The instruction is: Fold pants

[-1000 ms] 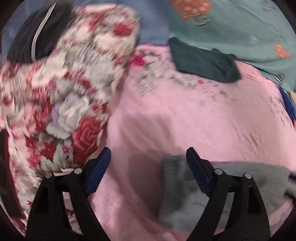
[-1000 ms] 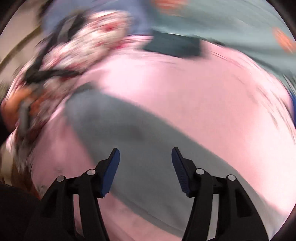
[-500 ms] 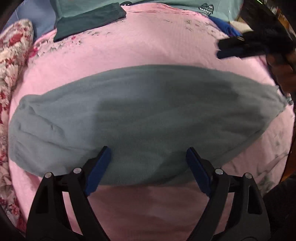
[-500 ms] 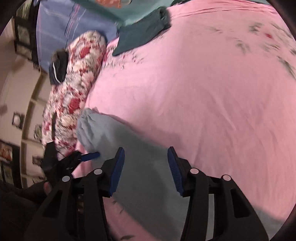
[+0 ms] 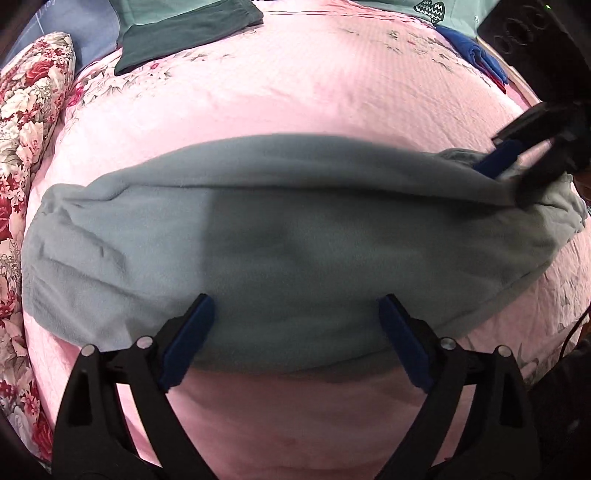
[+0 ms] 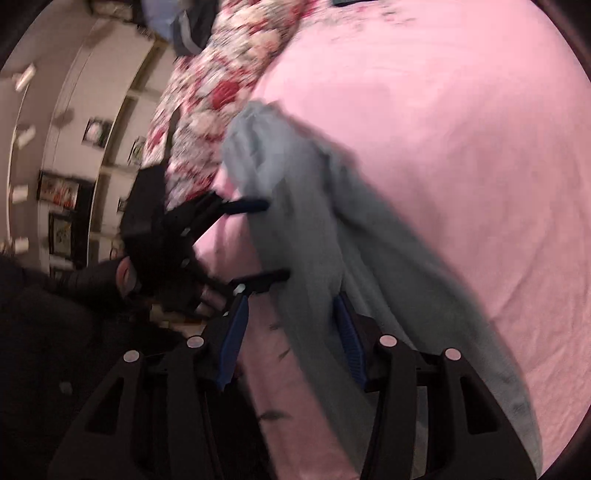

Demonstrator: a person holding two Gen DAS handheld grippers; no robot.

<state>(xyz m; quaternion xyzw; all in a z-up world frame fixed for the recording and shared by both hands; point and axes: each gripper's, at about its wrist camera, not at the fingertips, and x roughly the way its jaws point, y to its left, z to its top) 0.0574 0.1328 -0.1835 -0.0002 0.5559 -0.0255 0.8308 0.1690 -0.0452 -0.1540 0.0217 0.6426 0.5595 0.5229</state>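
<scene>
Grey fleece pants [image 5: 280, 236] lie flat across a pink bedsheet [image 5: 295, 85], stretched left to right. My left gripper [image 5: 295, 332] is open and empty, hovering over the pants' near edge around the middle. In the left wrist view my right gripper [image 5: 517, 170] sits at the pants' right end, touching the cloth. In the right wrist view my right gripper [image 6: 291, 332] has its jaws apart with the pants [image 6: 332, 240] between them; the left gripper [image 6: 255, 243] shows open at the pants' edge.
A floral quilt [image 5: 22, 122] lies along the left side of the bed. A dark green folded garment [image 5: 184, 33] and teal bedding lie at the far end. Blue cloth [image 5: 476, 55] sits at the far right. Shelves [image 6: 74, 166] stand beyond the bed.
My right gripper has come down onto the pants' right end and its jaws have narrowed around the cloth. The left gripper has held over the near edge.
</scene>
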